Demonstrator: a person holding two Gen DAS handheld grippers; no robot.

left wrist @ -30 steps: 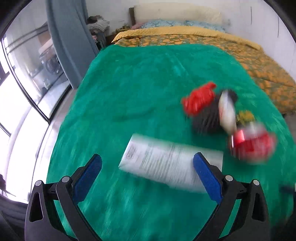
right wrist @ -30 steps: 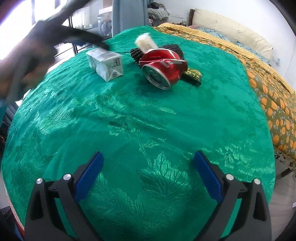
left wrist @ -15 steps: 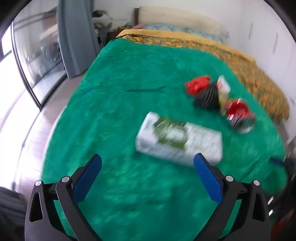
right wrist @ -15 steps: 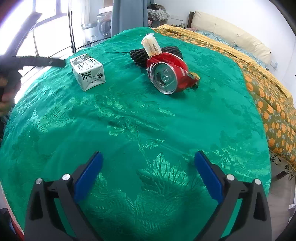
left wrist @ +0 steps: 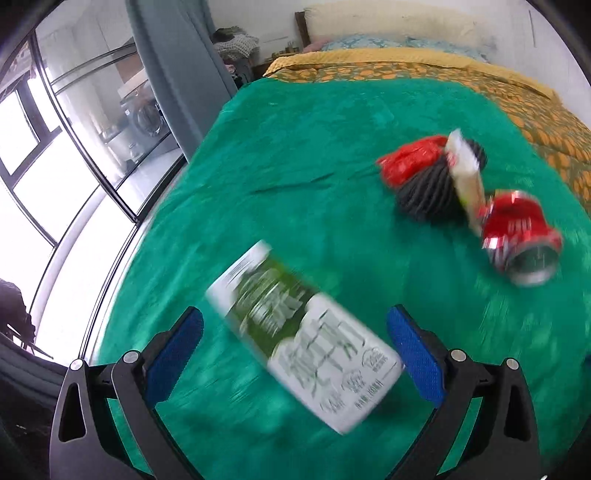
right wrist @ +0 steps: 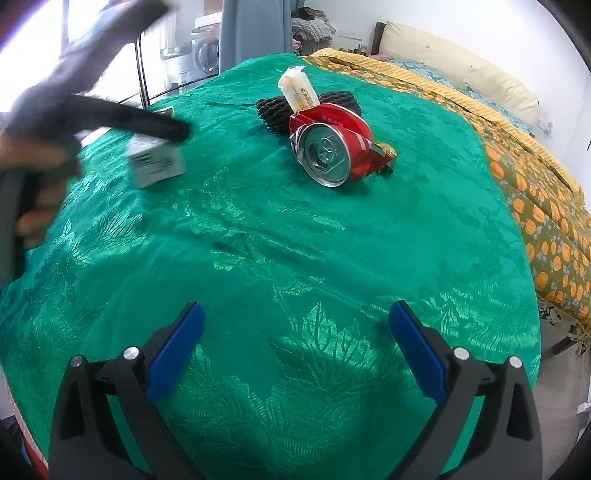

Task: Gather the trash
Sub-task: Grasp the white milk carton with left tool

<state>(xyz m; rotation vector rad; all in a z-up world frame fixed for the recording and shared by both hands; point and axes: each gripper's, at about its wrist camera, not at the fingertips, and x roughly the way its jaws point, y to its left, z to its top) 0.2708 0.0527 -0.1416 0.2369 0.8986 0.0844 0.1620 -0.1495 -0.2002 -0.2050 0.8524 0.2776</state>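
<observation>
A white and green milk carton (left wrist: 303, 339) lies slantwise on the green bedspread (left wrist: 314, 147). It sits between the wide-apart blue pads of my left gripper (left wrist: 295, 350), which is open; its near corner is close to the right pad (left wrist: 413, 354). Beyond it lie a crushed red can (left wrist: 521, 240), a black ribbed sleeve (left wrist: 428, 192), a red wrapper (left wrist: 410, 158) and a cream packet (left wrist: 465, 177). My right gripper (right wrist: 295, 350) stands open over bare cloth, well short of the can (right wrist: 332, 147). In the right wrist view the carton (right wrist: 155, 162) lies under a blurred dark finger (right wrist: 147, 123).
A hand (right wrist: 37, 173) grips the left tool at the left edge. A gold-green wrapper (right wrist: 384, 151) lies behind the can. An orange patterned quilt (right wrist: 535, 206) runs along the right side, with a pillow (left wrist: 388, 22) at the head. Glass doors (left wrist: 74, 147) and a grey curtain stand left.
My left gripper has swung in over the carton, which now lies between its fingers and looks larger and turned. The right gripper has edged slightly toward the can.
</observation>
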